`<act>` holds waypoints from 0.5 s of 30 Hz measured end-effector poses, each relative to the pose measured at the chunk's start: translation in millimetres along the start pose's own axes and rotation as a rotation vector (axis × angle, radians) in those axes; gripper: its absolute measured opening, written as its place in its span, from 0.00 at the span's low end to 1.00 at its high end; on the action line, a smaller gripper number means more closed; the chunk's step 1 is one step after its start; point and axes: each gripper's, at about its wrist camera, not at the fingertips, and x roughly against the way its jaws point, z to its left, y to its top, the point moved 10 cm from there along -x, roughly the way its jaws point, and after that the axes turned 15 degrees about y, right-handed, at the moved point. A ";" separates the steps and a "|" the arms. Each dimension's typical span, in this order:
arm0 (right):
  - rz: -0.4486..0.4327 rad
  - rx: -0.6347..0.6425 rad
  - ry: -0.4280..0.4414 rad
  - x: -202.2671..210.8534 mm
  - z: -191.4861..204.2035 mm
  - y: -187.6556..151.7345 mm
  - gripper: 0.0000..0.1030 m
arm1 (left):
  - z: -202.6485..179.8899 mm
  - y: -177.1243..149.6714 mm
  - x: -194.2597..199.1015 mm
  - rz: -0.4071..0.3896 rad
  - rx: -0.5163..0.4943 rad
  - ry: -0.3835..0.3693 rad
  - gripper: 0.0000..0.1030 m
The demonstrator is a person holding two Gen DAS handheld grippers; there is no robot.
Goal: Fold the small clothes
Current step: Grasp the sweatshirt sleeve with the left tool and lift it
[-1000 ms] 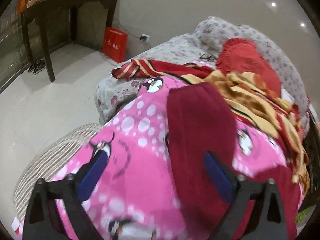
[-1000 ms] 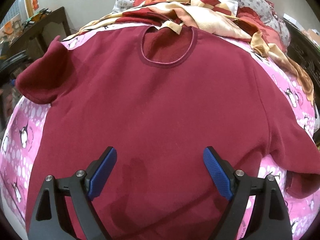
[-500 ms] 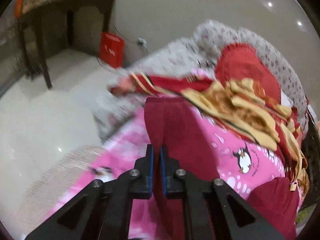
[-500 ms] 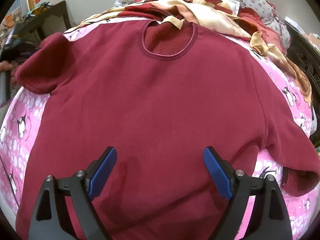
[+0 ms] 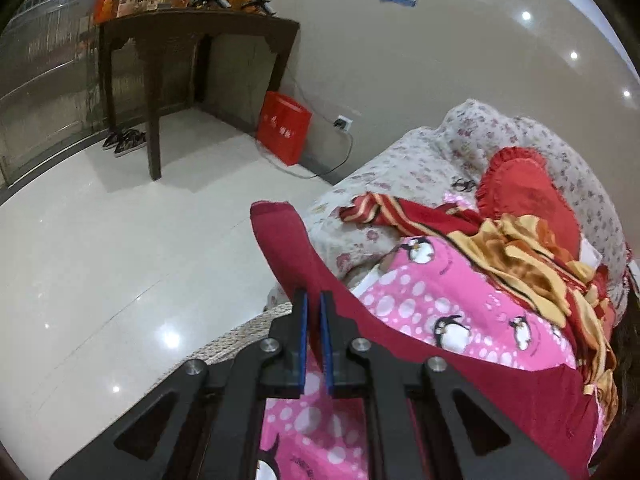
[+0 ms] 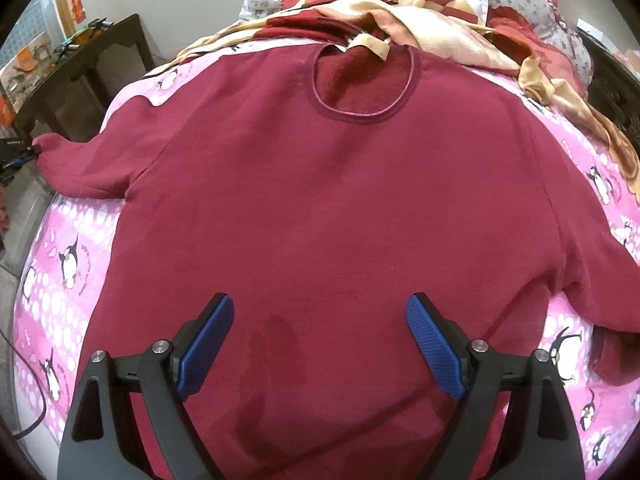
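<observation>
A dark red sweatshirt (image 6: 328, 200) lies flat, neck away from me, on a pink penguin-print sheet (image 6: 60, 264). My left gripper (image 5: 314, 320) is shut on the sweatshirt's left sleeve (image 5: 288, 248) and holds it stretched out past the bed's edge; the sleeve's cuff sticks up beyond the fingertips. In the right wrist view that sleeve (image 6: 80, 168) runs out to the left edge. My right gripper (image 6: 318, 344) is open and empty, hovering over the lower middle of the sweatshirt. The right sleeve (image 6: 600, 280) lies bent on the sheet.
A red and yellow blanket (image 6: 420, 28) and a red cushion (image 5: 528, 196) are heaped at the head of the bed. A dark wooden table (image 5: 192, 56), a red bag (image 5: 284, 128) and shoes stand on the tiled floor to the left. A woven mat (image 5: 240, 336) lies beside the bed.
My left gripper closed on the left sleeve and pulled it outward to the left, straightening it off the sheet. My right gripper stayed open over the sweatshirt.
</observation>
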 end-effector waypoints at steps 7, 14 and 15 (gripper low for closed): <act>-0.008 -0.050 0.002 5.0 -13.2 -2.2 0.98 | -38.3 -9.0 55.5 -0.084 -0.113 -0.081 0.06; -0.016 -0.045 0.005 6.3 -7.2 -2.5 0.98 | -125.4 -51.4 116.9 -0.131 -0.295 -0.238 0.06; -0.016 -0.044 0.006 7.2 -7.3 -2.1 0.98 | -142.9 -63.2 125.1 -0.131 -0.330 -0.269 0.06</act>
